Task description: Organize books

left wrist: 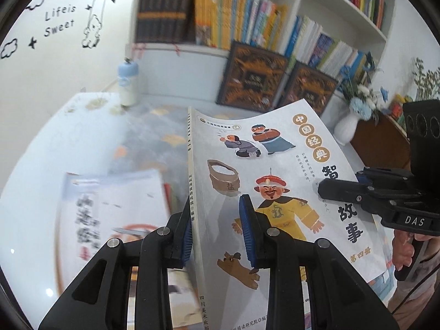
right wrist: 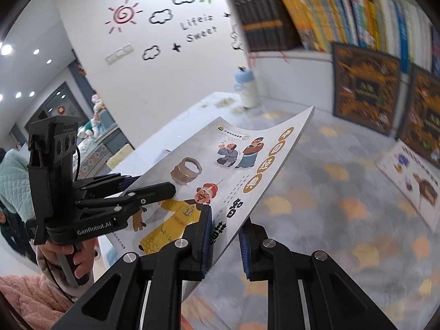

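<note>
Both jaws astride picture book (left wrist: 264, 181)

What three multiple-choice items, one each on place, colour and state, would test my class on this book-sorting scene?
1. Where does the white bottle with a blue cap stand?
A. on the table near the wall
B. on the top shelf
C. on the floor

2. What colour is the robe of the largest cartoon figure on the grey picture book?
A. green
B. yellow
C. purple

3. How is the book held?
A. lying flat on the table
B. between both grippers, lifted
C. shelved

Answers: 1 A, it stands on the tabletop; 2 B, the robe is yellow; 3 B, left gripper and right gripper straddle its edges.
</note>
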